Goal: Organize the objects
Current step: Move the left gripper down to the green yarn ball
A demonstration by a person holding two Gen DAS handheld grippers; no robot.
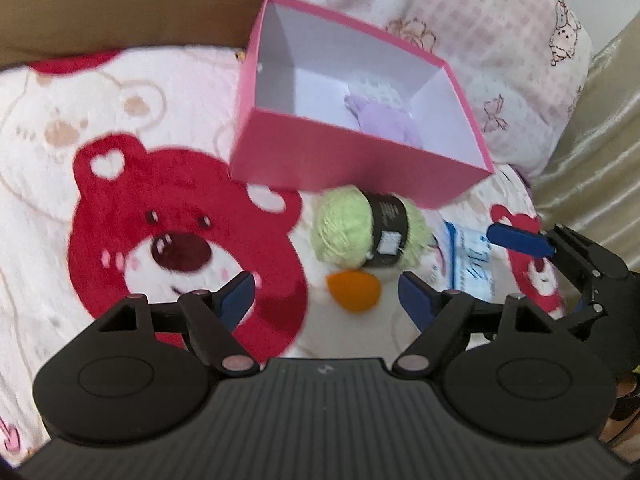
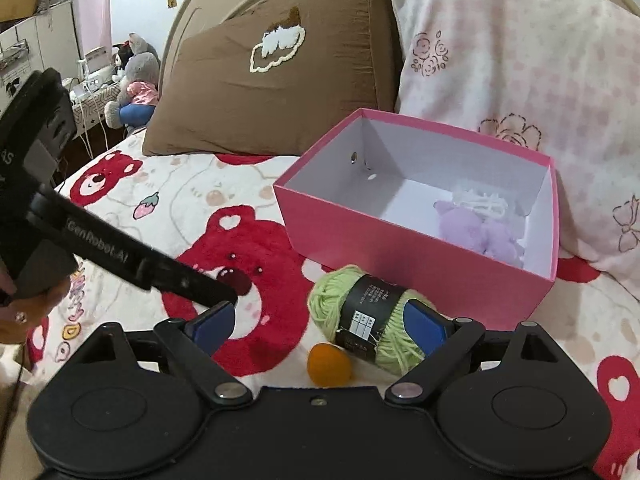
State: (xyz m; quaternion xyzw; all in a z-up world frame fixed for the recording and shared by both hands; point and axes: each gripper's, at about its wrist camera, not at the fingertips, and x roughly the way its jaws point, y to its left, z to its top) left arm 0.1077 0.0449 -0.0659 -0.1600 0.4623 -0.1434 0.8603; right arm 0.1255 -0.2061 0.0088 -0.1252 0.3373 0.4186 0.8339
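Fleece bedspread (image 1: 48, 200) with red bear prints fills the left wrist view, where the left gripper (image 1: 328, 294) stands wide open and empty over a smooth orange ball (image 1: 354, 291), a fuzzy green yarn skein (image 1: 340, 226) banded in black paper lies just beyond it against the matte pink cardboard box (image 1: 320, 160), and a soft lilac thing (image 1: 384, 120) inside is blurred and half hidden by the near wall. From the right wrist, the right gripper (image 2: 320, 326) is likewise spread, holding nothing, its right pad overlapping the yarn's end so contact is unclear, while the ball sits between the fingers and a white, hard-to-identify bundle (image 2: 480, 200) lies behind the lilac thing in the box's far corner.
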